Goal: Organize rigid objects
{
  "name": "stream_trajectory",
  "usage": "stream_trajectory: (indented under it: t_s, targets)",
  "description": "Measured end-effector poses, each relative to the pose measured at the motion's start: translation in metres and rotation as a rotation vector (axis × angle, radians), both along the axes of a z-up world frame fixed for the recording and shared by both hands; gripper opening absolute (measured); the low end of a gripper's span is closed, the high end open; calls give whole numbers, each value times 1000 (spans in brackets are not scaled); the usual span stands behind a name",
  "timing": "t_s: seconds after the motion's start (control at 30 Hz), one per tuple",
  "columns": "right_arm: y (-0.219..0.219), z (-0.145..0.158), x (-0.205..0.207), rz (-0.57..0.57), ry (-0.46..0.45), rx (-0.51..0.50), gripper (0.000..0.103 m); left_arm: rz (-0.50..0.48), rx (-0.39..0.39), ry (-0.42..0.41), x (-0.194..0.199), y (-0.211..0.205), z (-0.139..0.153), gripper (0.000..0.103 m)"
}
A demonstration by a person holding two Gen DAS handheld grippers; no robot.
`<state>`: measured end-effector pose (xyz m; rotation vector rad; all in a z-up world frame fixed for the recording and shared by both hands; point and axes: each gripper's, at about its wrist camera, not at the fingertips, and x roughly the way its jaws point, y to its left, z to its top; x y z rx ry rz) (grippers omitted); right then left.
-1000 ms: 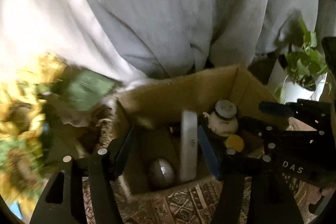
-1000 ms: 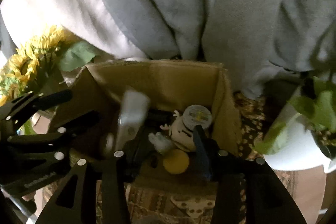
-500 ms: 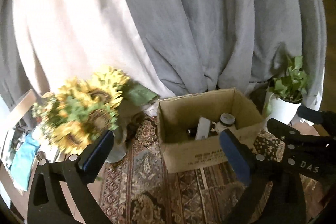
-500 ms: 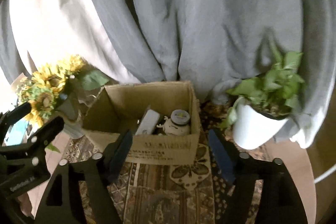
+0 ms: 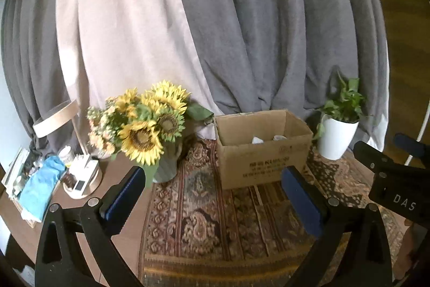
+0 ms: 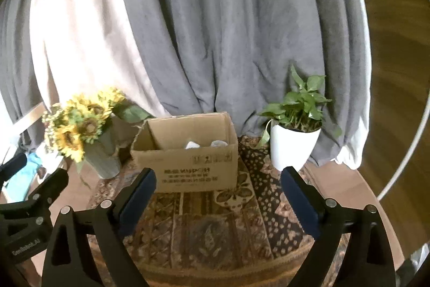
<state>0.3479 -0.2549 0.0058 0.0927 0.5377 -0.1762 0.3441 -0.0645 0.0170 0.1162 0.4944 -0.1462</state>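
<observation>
While both of your claws hang clear of the work, nothing is in hand: the left gripper (image 5: 212,195) stands wide with nothing between its pads, and the right gripper (image 6: 217,195) is spread just as wide and bare. The cardboard box (image 5: 264,155) sits toward the far edge of the patterned rug (image 5: 215,219), its flaps open, with only the pale tops of two objects (image 5: 266,139) showing above its front wall. You look to be between picks, or finished; I can't tell which. Any next move calls for finding a loose rigid item first. Your left view alone shows the clutter tray (image 5: 80,179) off the rug's left edge, beyond the sunflowers (image 5: 145,123); your right view shows the potted plant (image 6: 294,144) more fully.
</observation>
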Motion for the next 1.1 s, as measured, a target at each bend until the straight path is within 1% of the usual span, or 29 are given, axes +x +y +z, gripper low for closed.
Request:
stream_trajectory:
  t_s: [0.2,0.5,0.7,0.9,1.1]
  targets:
    - [15,9,-47,21,-39,-22,95,-7,-24,-18,-46,5,7,103]
    - [8,14,-116,65,-59,-47,95,68,-20,-80,-131,-5,11,103]
    - [0,18,-166,84,-73,-55,95,116,-18,-92,-184,-12,13,103]
    - [-3,20,-210,116,-69,-51,95,136,-16,-92,-222,-15,18,103]
    - [-4,24,-243,113,-88,-52,96,134,1,-127,-253,-14,25,103]
